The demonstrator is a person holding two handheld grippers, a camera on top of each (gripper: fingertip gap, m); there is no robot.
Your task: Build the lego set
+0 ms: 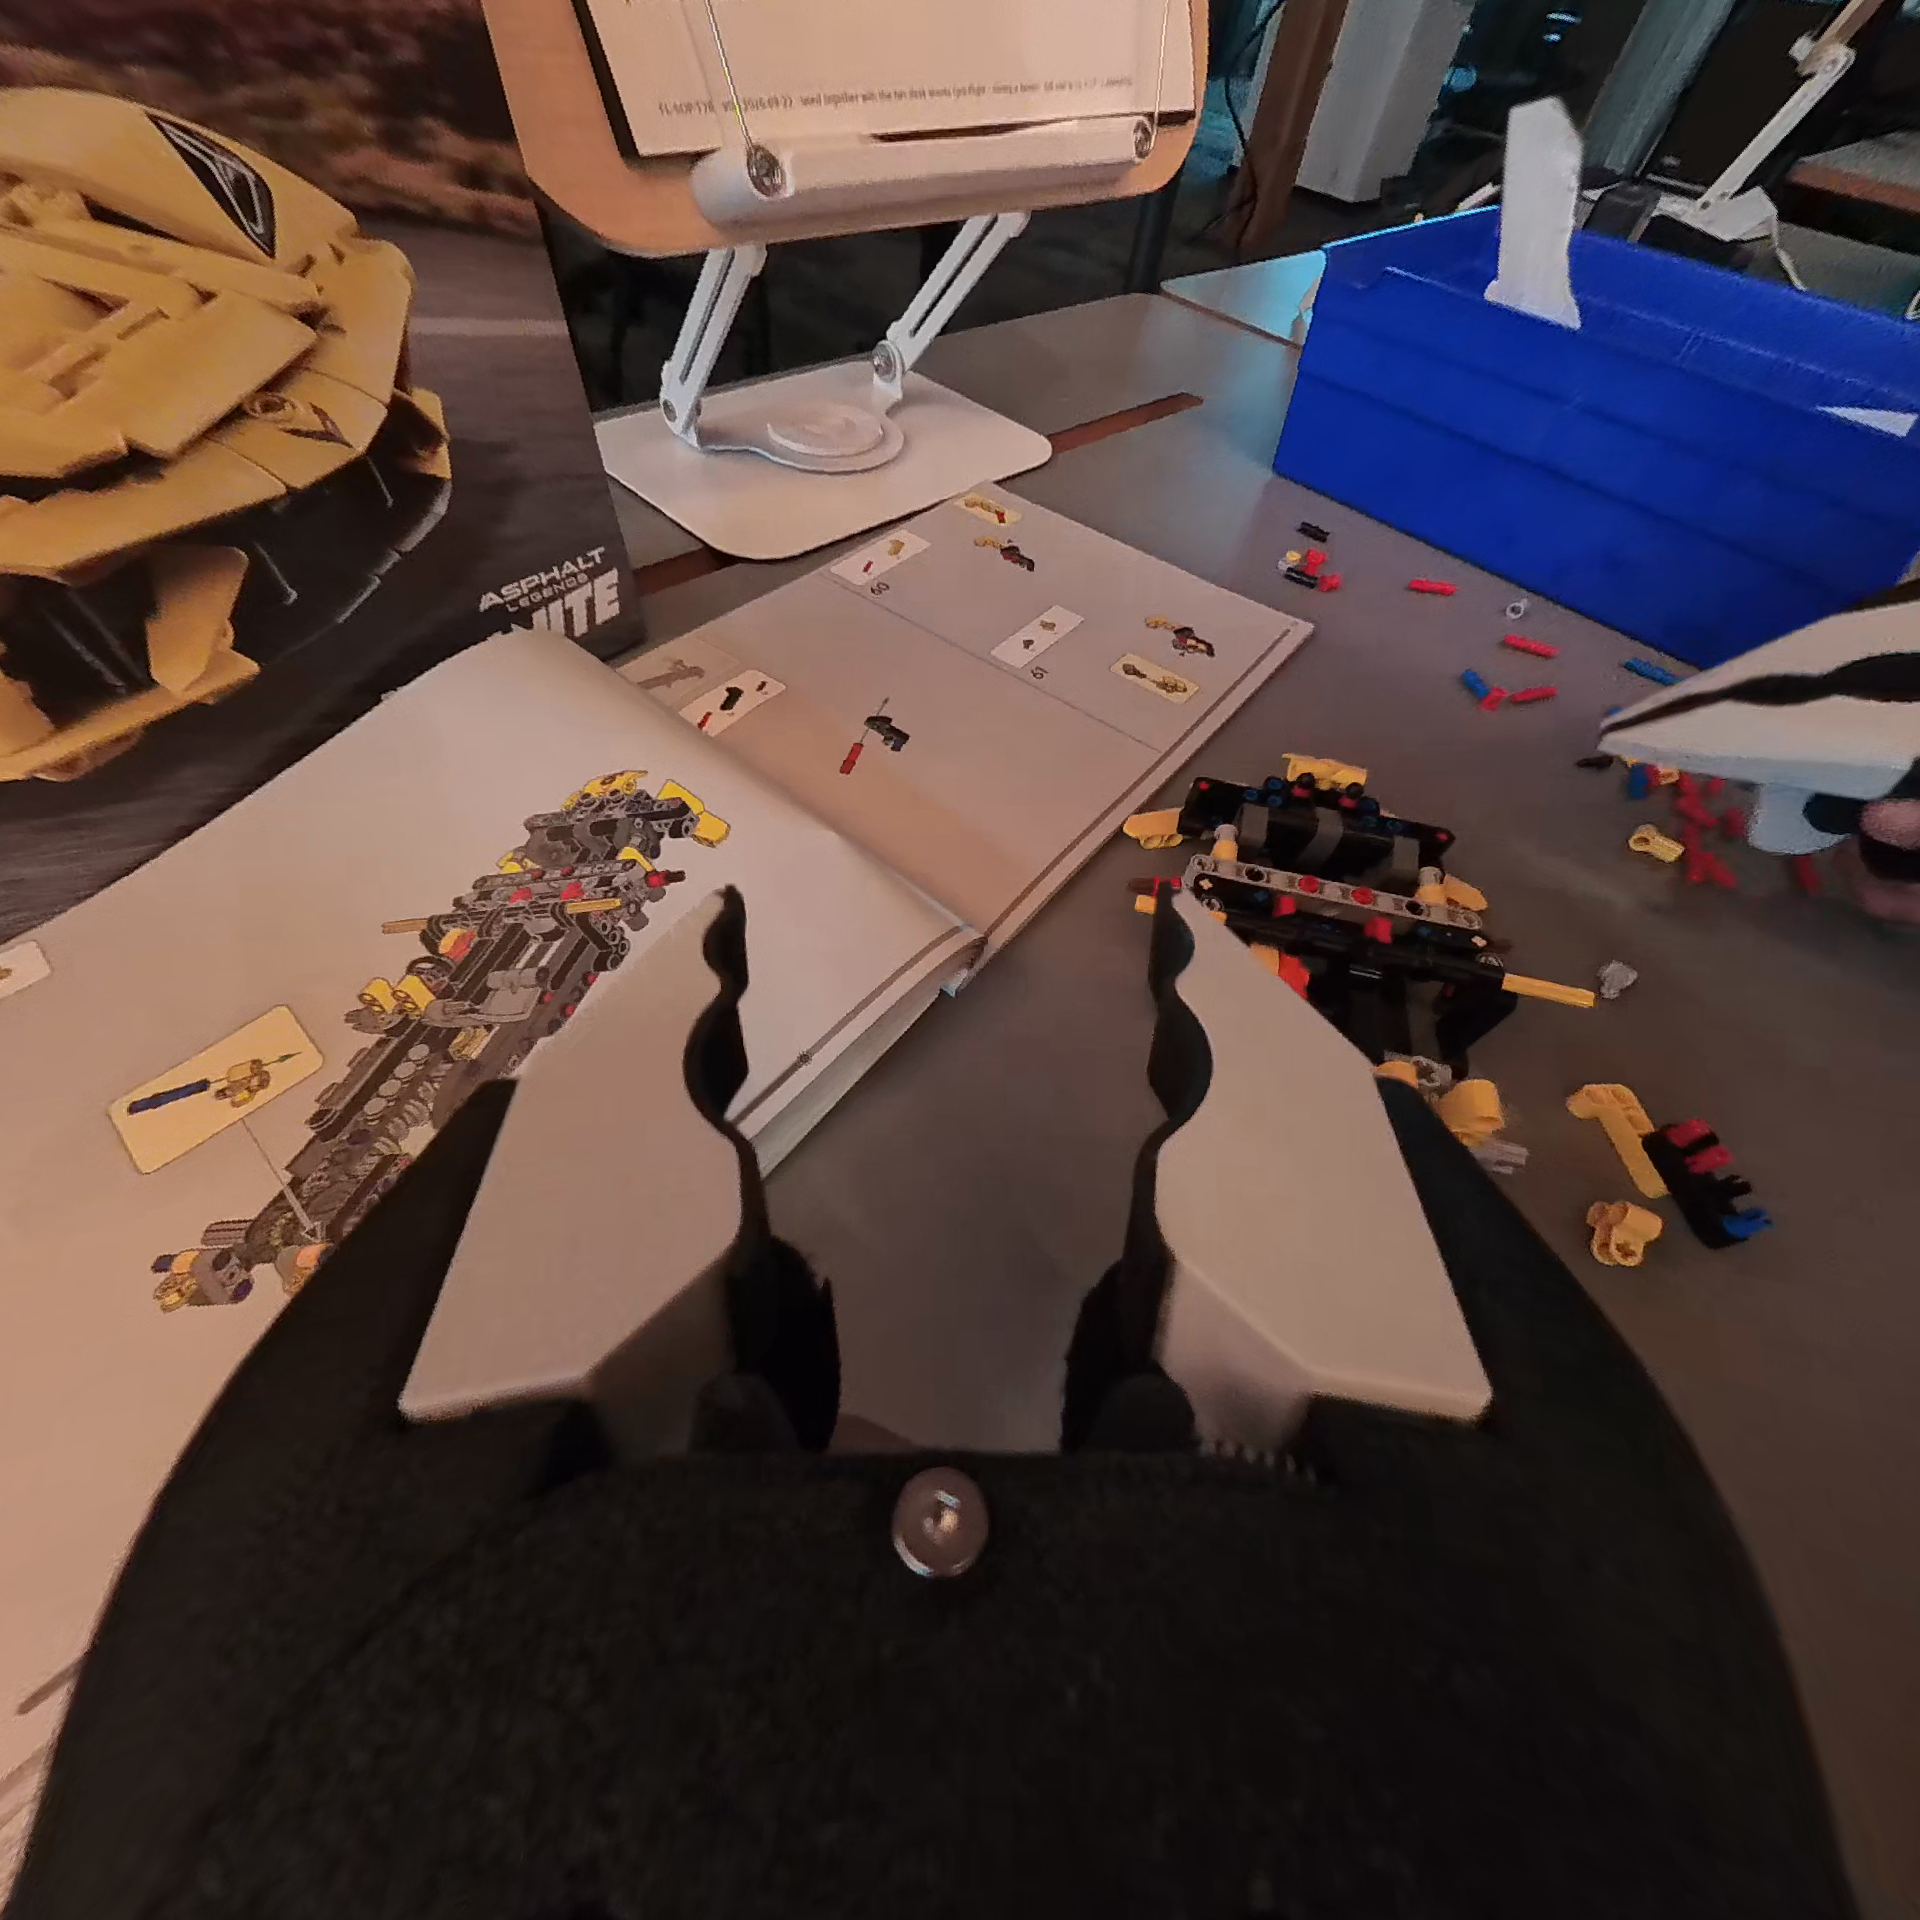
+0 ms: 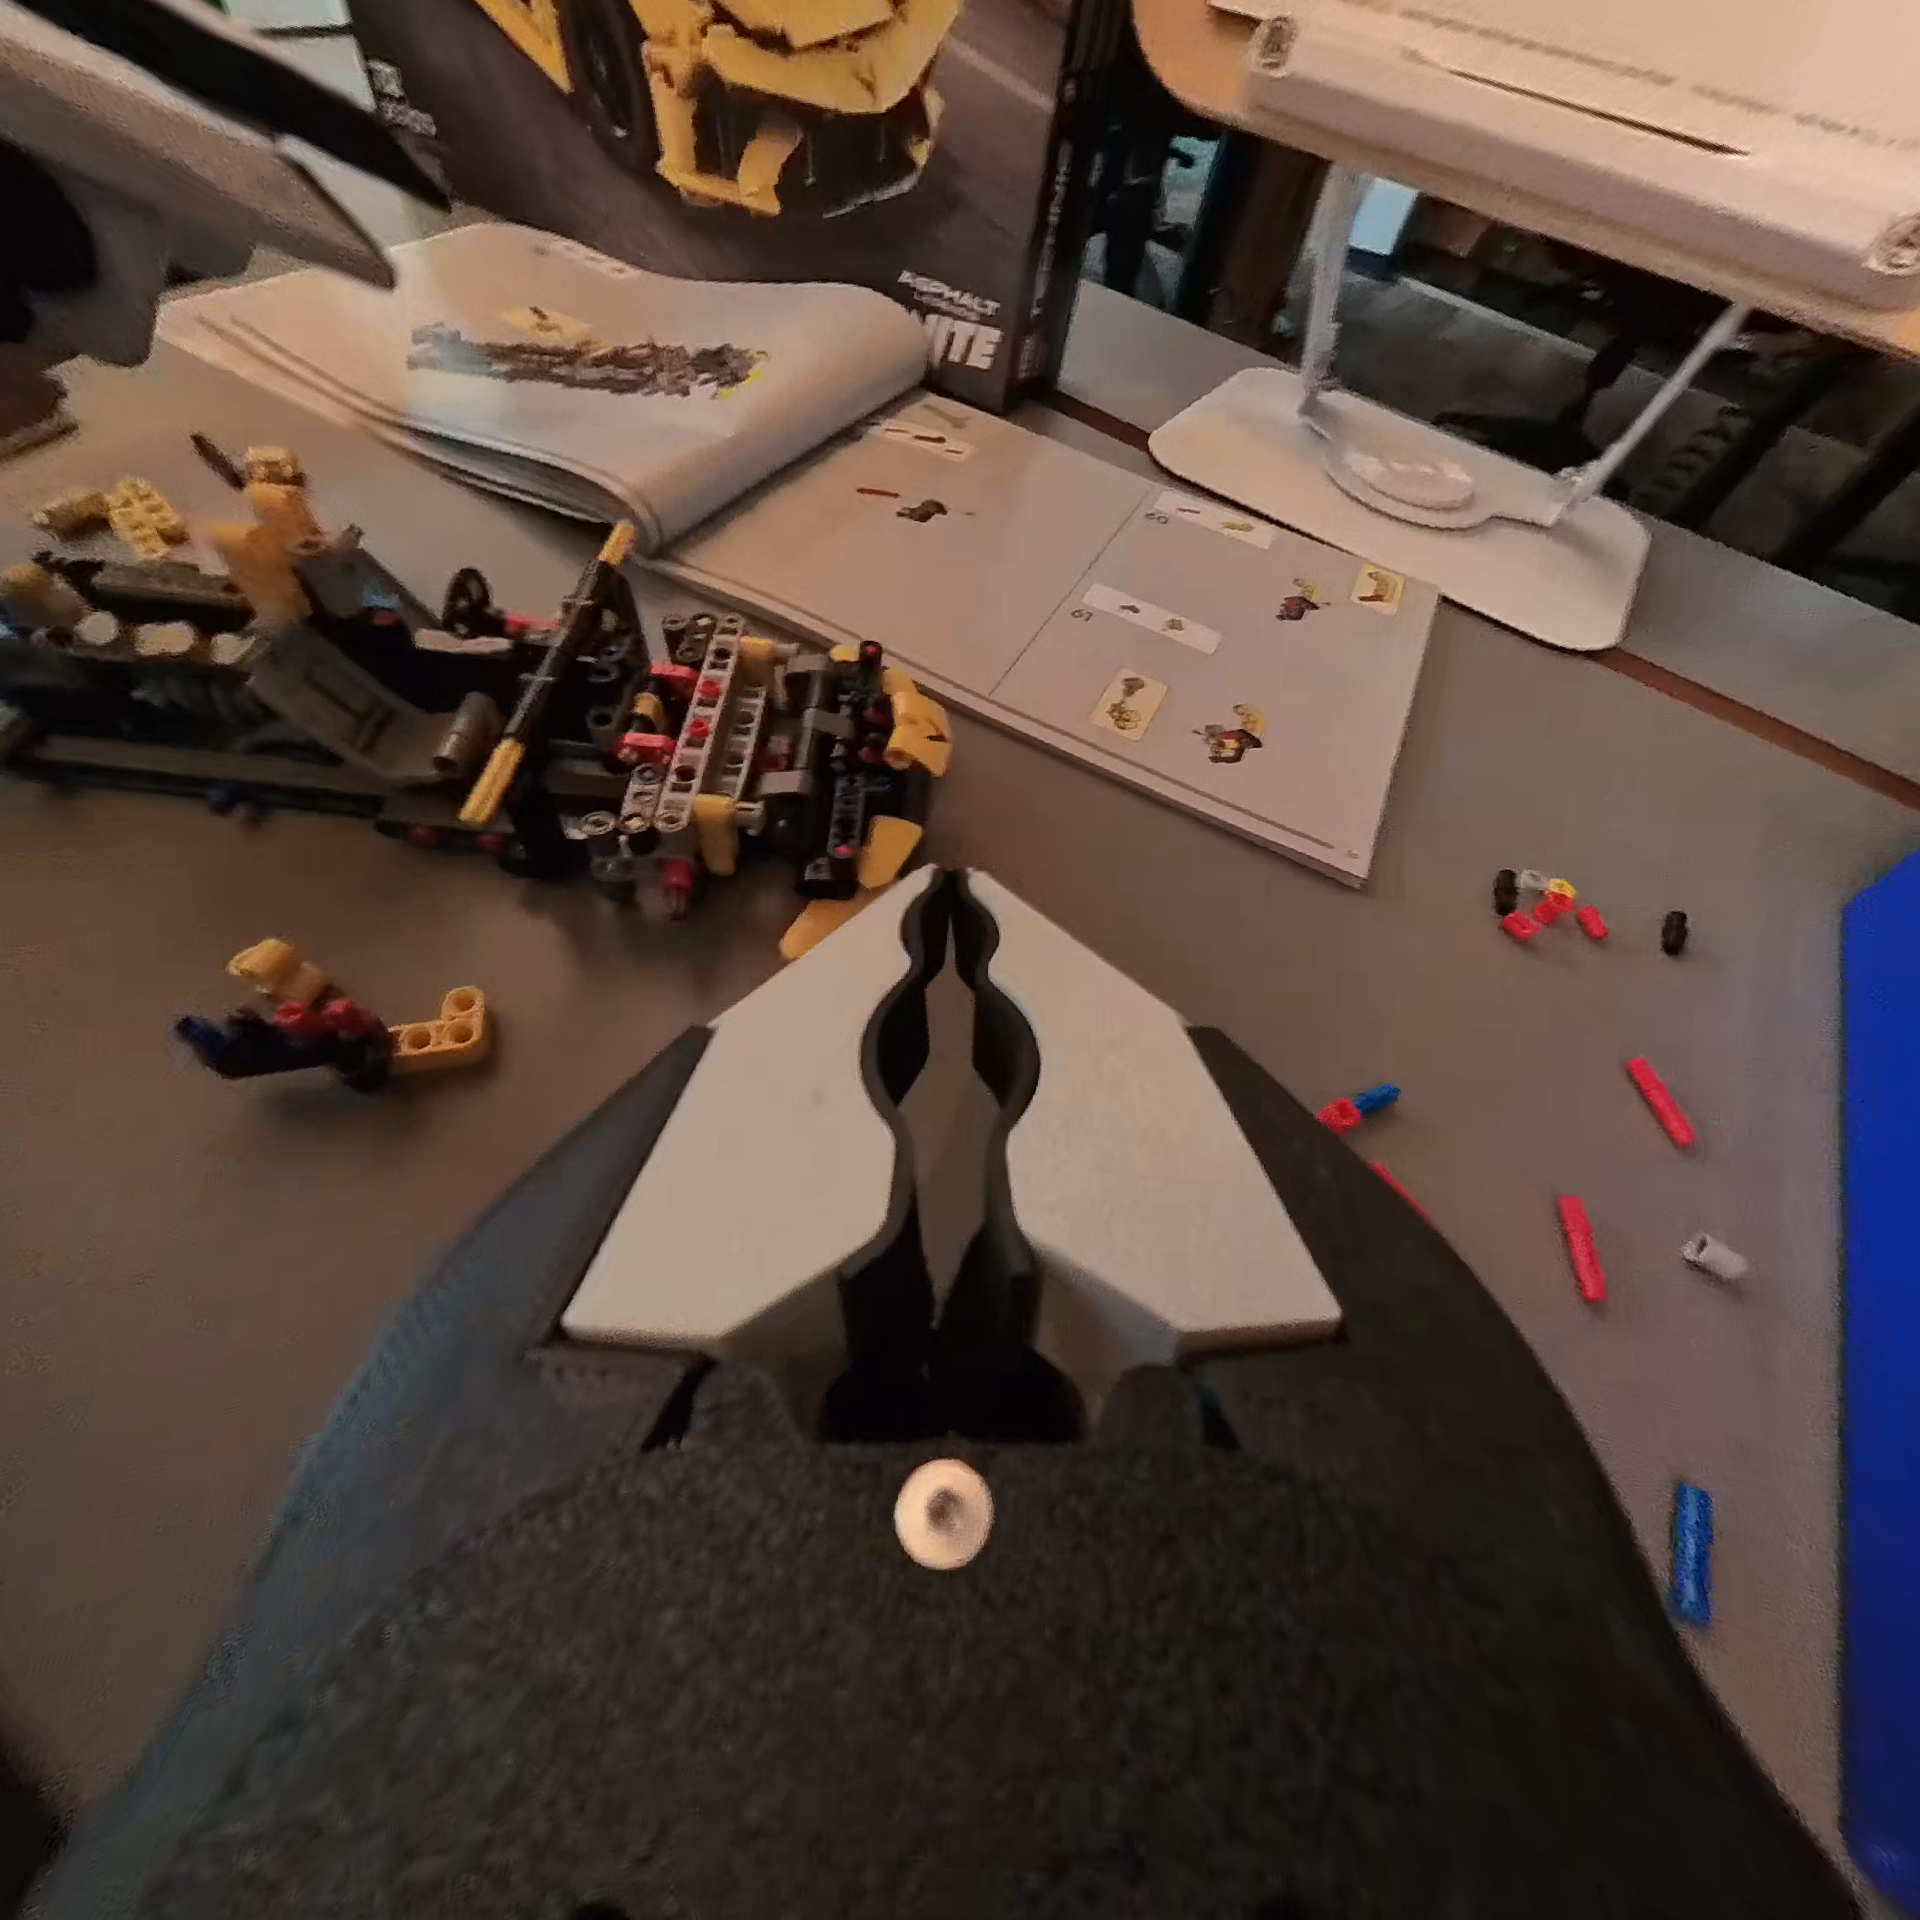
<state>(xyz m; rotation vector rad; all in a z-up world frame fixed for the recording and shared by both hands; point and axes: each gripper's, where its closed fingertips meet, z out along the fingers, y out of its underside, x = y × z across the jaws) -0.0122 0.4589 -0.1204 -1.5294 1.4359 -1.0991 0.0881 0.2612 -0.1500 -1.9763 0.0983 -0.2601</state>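
The partly built black, grey and yellow lego model (image 1: pixel 1340 894) lies on the grey table, just right of the open instruction booklet (image 1: pixel 987 665). My left gripper (image 1: pixel 948 899) is wide open with nothing between its fingers; it hovers over the booklet's edge, its right fingertip close to the model's near end. In the right wrist view, my right gripper (image 2: pixel 951 878) is shut, tips together, just in front of the model's (image 2: pixel 675 748) yellow corner. I see nothing between its pads. A small black, red and yellow sub-assembly (image 2: pixel 312 1029) lies to the left.
The set's box (image 1: pixel 260 416) stands at the back left, with a white stand (image 1: pixel 831 447) holding paper behind the booklet. A blue bin (image 1: pixel 1610 436) sits at the right. Loose red and blue pins (image 2: pixel 1659 1101) are scattered by the bin (image 2: pixel 1881 1247).
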